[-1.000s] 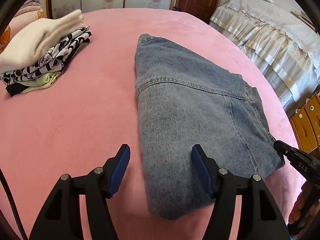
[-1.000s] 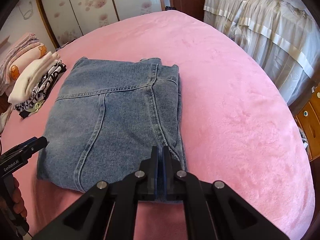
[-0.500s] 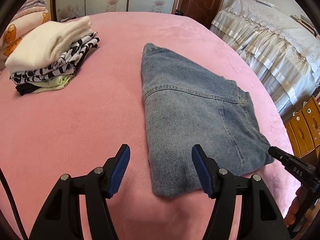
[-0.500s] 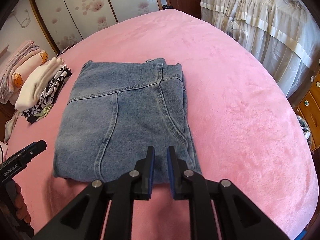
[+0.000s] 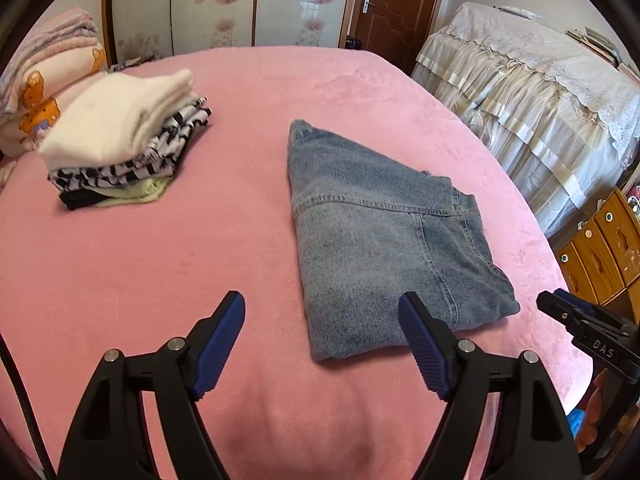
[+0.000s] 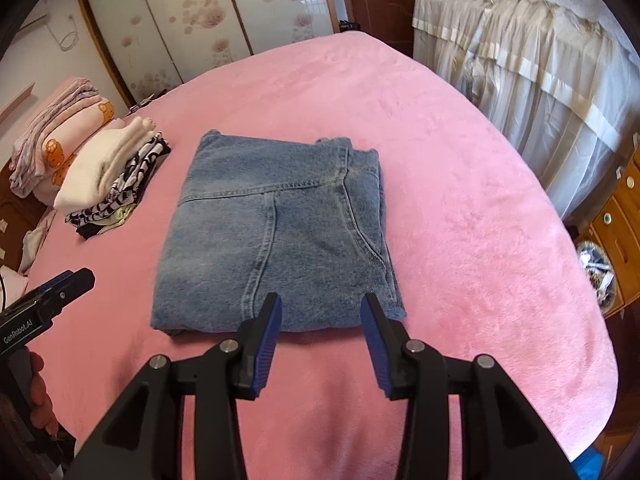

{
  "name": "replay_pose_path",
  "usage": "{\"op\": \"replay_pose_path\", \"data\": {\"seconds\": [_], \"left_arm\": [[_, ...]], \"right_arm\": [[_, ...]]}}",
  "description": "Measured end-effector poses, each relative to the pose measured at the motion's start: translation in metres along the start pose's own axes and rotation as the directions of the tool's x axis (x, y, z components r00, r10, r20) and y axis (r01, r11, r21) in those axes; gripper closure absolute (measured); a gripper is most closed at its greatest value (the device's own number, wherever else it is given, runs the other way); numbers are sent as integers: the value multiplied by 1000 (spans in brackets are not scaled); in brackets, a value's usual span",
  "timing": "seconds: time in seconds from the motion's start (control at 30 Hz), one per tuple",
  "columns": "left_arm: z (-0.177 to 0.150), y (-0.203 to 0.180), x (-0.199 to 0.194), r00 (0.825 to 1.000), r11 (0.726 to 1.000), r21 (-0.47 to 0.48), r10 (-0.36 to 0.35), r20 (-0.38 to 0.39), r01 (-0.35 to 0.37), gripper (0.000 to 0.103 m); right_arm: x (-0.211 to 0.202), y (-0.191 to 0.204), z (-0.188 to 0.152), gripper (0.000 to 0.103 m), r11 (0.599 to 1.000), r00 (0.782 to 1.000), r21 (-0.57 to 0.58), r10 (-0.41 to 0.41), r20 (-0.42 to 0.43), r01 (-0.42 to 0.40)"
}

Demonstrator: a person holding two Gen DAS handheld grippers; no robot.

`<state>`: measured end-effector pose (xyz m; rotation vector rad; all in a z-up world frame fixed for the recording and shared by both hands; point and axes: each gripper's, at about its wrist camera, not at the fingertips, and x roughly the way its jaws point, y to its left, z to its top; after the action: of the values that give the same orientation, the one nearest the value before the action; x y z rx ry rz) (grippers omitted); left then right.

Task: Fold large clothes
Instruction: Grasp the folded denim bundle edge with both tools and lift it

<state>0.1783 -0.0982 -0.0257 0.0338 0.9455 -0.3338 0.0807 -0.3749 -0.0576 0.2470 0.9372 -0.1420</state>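
Note:
A pair of blue jeans (image 5: 380,240) lies folded into a flat rectangle on the pink blanket (image 5: 160,260); it also shows in the right wrist view (image 6: 276,240). My left gripper (image 5: 322,312) is open and empty, held above the near left corner of the jeans. My right gripper (image 6: 320,312) is open and empty just above the near edge of the jeans. The right gripper's tip (image 5: 560,308) shows at the right of the left wrist view. The left gripper's tip (image 6: 68,284) shows at the left of the right wrist view.
A stack of folded clothes (image 5: 124,148) with a cream top layer sits at the far left of the bed, seen too in the right wrist view (image 6: 108,176). Pink bedding (image 6: 56,128) lies behind it. A lace-covered piece of furniture (image 5: 540,92) and wooden drawers (image 5: 600,248) stand to the right.
My right gripper has opened and let go of the jeans' near edge. Both grippers have pulled back toward me, away from the folded jeans. The jeans stay flat.

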Motion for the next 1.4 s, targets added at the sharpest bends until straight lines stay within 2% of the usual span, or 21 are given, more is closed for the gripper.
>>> {"op": "replay_pose_path", "data": {"seconds": [0.07, 0.17, 0.3, 0.43, 0.53, 0.63, 0.77, 0.87, 1.2, 1.4], "left_arm": [[3, 1, -10, 1000, 1000, -5, 1, 8, -1, 19], [8, 6, -17, 1000, 999, -25, -19, 3, 19, 13], [16, 10, -15, 998, 998, -46, -51, -21, 50, 10], [22, 9, -1, 995, 995, -57, -85, -52, 82, 9], [24, 8, 20, 990, 992, -71, -107, -91, 101, 9], [25, 11, 47, 982, 987, -108, -134, -135, 120, 9], [23, 12, 88, 965, 978, -146, -176, -197, 149, 9], [19, 12, 121, 940, 963, -187, -236, -246, 192, 9], [12, 12, 194, 901, 949, -232, -284, -326, 215, 9], [14, 10, 218, 885, 929, -261, -338, -320, 261, 8]], "right_arm": [[-13, 5, 3, 40, 1000, 999, -28, -9, 31, 9], [-27, 9, 9, 33, 998, 998, -66, -14, 62, 18], [-33, 12, 17, 26, 995, 997, -96, -14, 74, 21], [-28, 12, 22, 26, 990, 997, -140, -12, 77, 23], [-10, 6, 27, 25, 989, 999, -148, -7, 36, 12], [15, -7, 31, 25, 993, 1000, -119, -2, -16, 0], [54, -31, 35, 26, 997, 995, -39, 56, -86, -60], [84, -49, 38, 26, 995, 986, 22, 101, -131, -99], [156, -82, 43, 25, 965, 945, 148, 244, -217, -215], [178, -88, 47, 25, 930, 913, 178, 356, -201, -323]]}}
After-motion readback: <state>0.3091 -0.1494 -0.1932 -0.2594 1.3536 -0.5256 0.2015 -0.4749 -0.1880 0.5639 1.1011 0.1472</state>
